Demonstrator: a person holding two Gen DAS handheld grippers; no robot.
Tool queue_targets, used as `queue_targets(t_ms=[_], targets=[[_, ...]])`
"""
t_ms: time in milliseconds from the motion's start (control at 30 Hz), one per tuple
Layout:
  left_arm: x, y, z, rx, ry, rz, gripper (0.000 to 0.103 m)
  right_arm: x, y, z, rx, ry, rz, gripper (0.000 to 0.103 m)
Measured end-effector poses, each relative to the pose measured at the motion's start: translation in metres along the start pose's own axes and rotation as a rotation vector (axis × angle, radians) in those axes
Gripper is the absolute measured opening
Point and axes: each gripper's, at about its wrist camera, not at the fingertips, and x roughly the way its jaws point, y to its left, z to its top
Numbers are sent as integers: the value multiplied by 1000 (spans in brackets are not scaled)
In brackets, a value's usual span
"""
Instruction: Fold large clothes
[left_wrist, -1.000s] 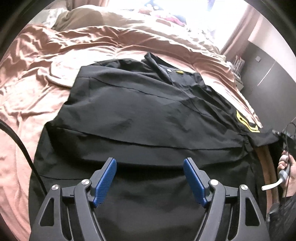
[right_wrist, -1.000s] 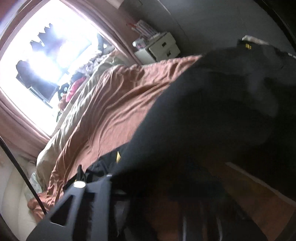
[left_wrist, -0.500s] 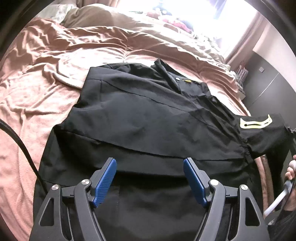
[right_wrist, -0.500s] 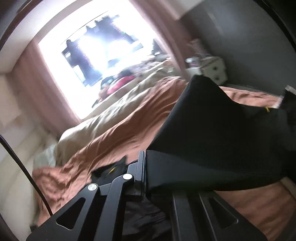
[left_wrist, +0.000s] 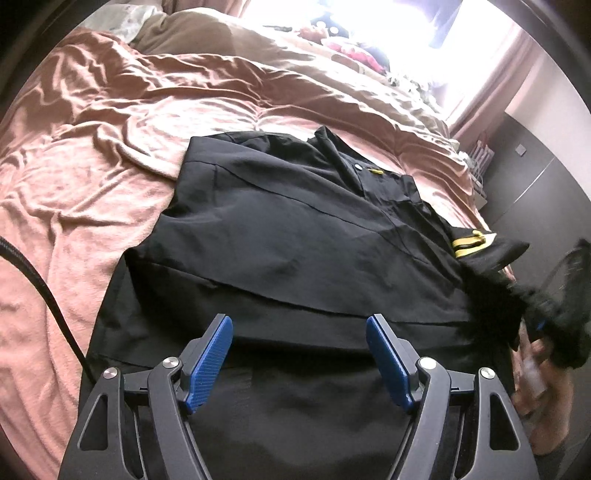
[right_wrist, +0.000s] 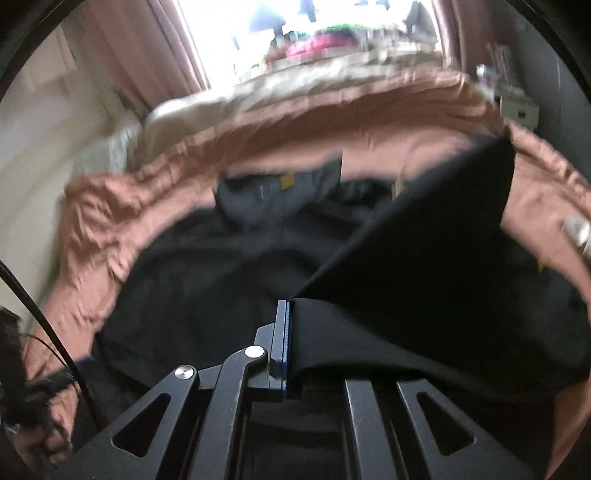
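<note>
The black garment (left_wrist: 280, 251) is lying spread on the pink bedspread (left_wrist: 92, 177) of the bed, collar toward 12 o'clock and hem toward 6 o'clock in the left wrist view. A sleeve with a yellow stripe (left_wrist: 469, 242) is sitting at the garment's 3 o'clock side.

The left gripper (left_wrist: 298, 354) is hovering over the hem region with its jaws spread wide and nothing between the blue pads (left_wrist: 207, 363); whether it is touching the cloth cannot be told. The right gripper (right_wrist: 290, 343) is clamping a panel of black cloth: the jaws are pressed together on it, and the cloth is rising taut from the pads toward 1 o'clock in the right wrist view. That view is blurred. In the left wrist view a dark blurred mass at 3 o'clock is probably this lifted part, though the blur prevents a firm reading.

Step in hand, as a judgement: the right-side sleeve or side panel is being lifted for folding inward over the body of the garment.

The next move is calling for:
1. Carrying the held cloth across toward the garment's centre line.
2. Laying it flat without dragging the body panel.
3. Releasing only once the fold edge is lying straight.

The left gripper is well placed for pinning the hem if the cloth starts shifting.
</note>
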Motion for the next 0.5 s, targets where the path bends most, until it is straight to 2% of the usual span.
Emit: queue_targets(t_ms=[33,100,133,167,233,267,367,500], targets=[[0,0,0,-1,0,-2,76,10,2,-1,0,38,-11,3],[-1,0,0,0,0,-1,76,26,7,-6,7,110,-29,13],[-1,0,0,1,0,-1,76,30,10,1,18,128,-13,32],[-1,1,0,0,0,-3,76,36,10,6,33,142,11,56],[-2,0,0,1,-1,-6,76,32,6,13,61,146,59,76],[-2,-1,-1,2,-2,-6,76,22,6,12,71,138,66,76],[-2,-3,-2,9,-1,-7,76,26,-36,29,118,116,94,76],[-3,-5,-4,12,-1,-7,76,-16,-95,12,296,69,74,76]])
